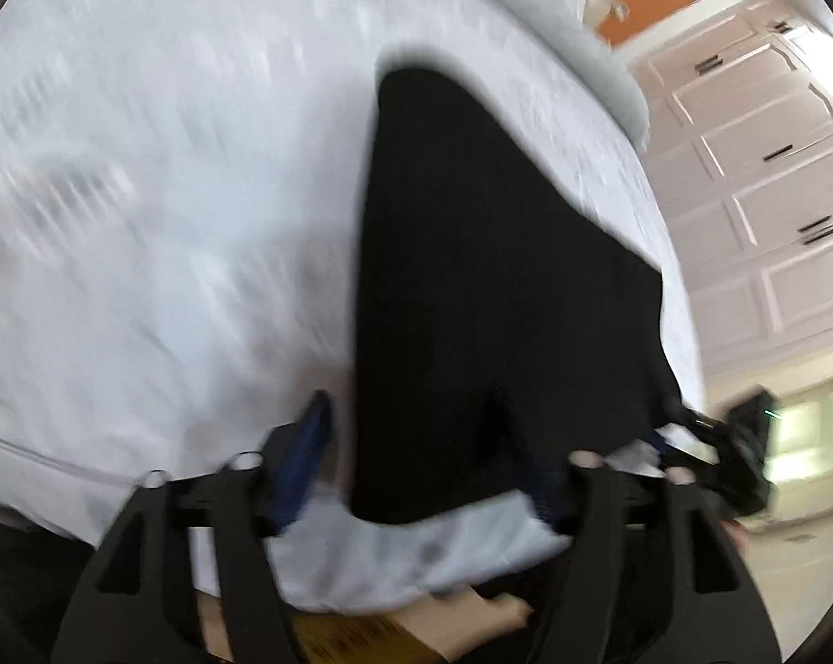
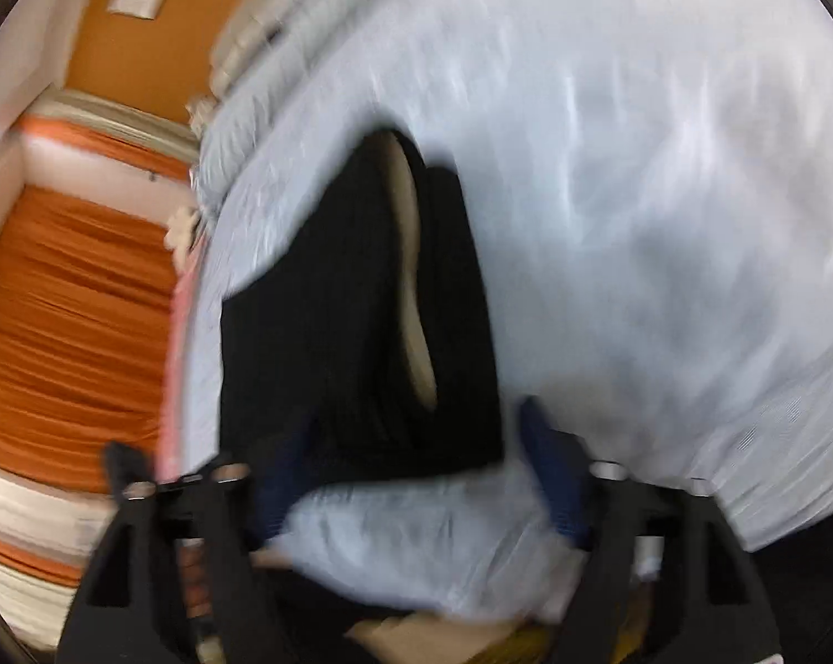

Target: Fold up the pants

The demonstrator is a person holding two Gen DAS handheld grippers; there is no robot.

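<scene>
Black pants (image 1: 488,288) flat on white bed (image 1: 156,210), near its edge.
Left hand-held gripper (image 1: 433,459) and right hand-held gripper (image 2: 405,459) both agape, empty; bare sheet wide alongside.

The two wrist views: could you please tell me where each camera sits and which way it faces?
Left wrist: on the left gripper, angled down at black pants on a white bed; white cabinet doors on the right; own fingers show, spread.
Right wrist: on the right gripper, angled down at the pants; orange curtain on the left; own fingers spread.
Shared: pants, bed.
</scene>
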